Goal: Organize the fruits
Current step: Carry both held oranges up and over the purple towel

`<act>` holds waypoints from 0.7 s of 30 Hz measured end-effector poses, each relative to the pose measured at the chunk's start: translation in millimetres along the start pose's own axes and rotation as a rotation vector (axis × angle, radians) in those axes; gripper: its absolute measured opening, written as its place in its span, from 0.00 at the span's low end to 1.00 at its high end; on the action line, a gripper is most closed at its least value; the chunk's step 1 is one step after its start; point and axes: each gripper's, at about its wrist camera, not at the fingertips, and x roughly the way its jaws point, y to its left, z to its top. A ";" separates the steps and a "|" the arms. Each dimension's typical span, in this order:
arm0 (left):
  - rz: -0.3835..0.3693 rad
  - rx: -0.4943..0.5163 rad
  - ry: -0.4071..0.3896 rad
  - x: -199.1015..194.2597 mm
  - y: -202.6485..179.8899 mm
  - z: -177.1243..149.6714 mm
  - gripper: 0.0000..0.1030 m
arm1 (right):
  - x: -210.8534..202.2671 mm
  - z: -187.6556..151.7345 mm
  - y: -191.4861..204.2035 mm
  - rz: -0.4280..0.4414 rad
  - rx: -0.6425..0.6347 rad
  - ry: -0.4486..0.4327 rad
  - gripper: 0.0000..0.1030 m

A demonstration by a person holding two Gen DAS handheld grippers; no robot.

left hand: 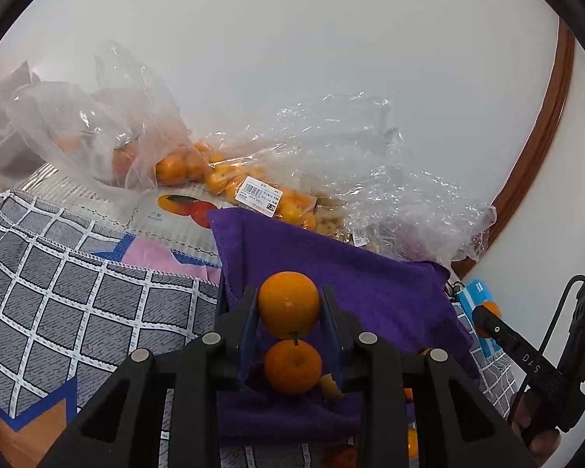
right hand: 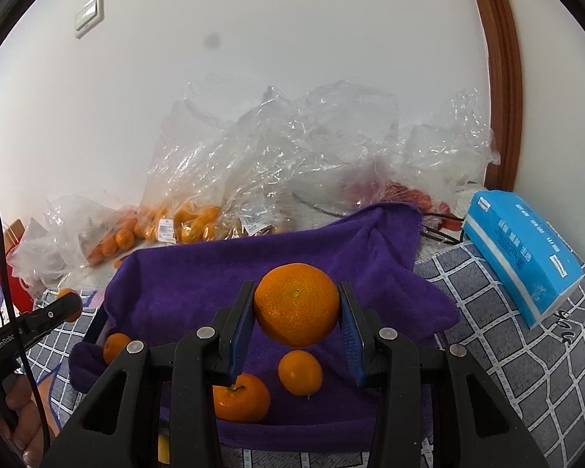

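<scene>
The small orange [left hand: 288, 304], mid-frame in the left view, is clamped between the left gripper [left hand: 288, 308] fingers, above the purple towel [left hand: 370, 292] where another orange [left hand: 292, 367] lies. In the right view the large orange [right hand: 297, 304] sits centre frame, pinched by the right gripper [right hand: 297, 312]. Best lower each until it nearly touches the towel, clear of the loose fruit [right hand: 300, 372], before letting go, so neither rolls.
</scene>
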 end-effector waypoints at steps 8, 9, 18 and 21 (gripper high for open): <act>0.001 -0.083 0.002 0.1 18.3 5.6 0.28 | 1.7 0.5 -11.6 -0.028 0.020 0.005 0.40; -0.001 -0.090 0.005 0.7 20.0 6.0 0.28 | 2.0 0.4 -13.7 -0.031 0.024 0.005 0.40; -0.009 -0.087 0.032 9.3 19.4 0.7 0.28 | 15.7 -5.9 -19.3 -0.033 0.034 0.055 0.40; -0.015 -0.082 0.039 11.2 17.8 -0.6 0.28 | 21.6 -9.4 -17.7 -0.053 0.021 0.084 0.40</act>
